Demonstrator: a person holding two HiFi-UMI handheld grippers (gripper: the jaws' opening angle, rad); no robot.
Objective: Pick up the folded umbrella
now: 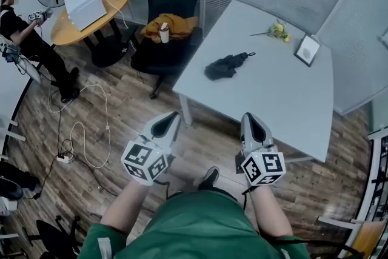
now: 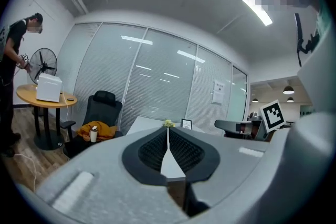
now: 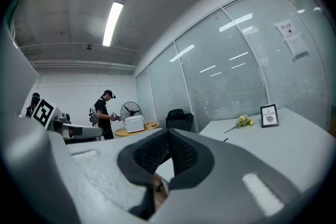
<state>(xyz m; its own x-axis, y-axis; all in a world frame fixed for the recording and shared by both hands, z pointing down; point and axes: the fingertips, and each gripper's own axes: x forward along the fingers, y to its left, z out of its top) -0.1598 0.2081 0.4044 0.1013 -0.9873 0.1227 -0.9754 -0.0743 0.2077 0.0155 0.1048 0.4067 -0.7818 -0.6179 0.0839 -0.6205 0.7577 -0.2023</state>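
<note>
The folded black umbrella (image 1: pixel 225 66) lies on the pale grey table (image 1: pixel 285 106), towards its left side. Both grippers hang over the wooden floor in front of the table's near edge, well short of the umbrella and pointing at it. My left gripper (image 1: pixel 171 119) (image 2: pixel 168 131) is shut, its pads meeting in a thin line with nothing between them. To its right, my right gripper (image 1: pixel 249 118) (image 3: pixel 168 132) is also shut and empty. In both gripper views the jaws cover the umbrella.
Yellow flowers (image 1: pixel 279 30) and a small picture frame (image 1: pixel 307 50) sit at the table's far side. A black office chair (image 1: pixel 170 21) with orange cloth and a bottle stands left of it. Further left are a round wooden table (image 1: pixel 115 0), a person (image 1: pixel 24 33) and floor cables (image 1: pixel 79 130).
</note>
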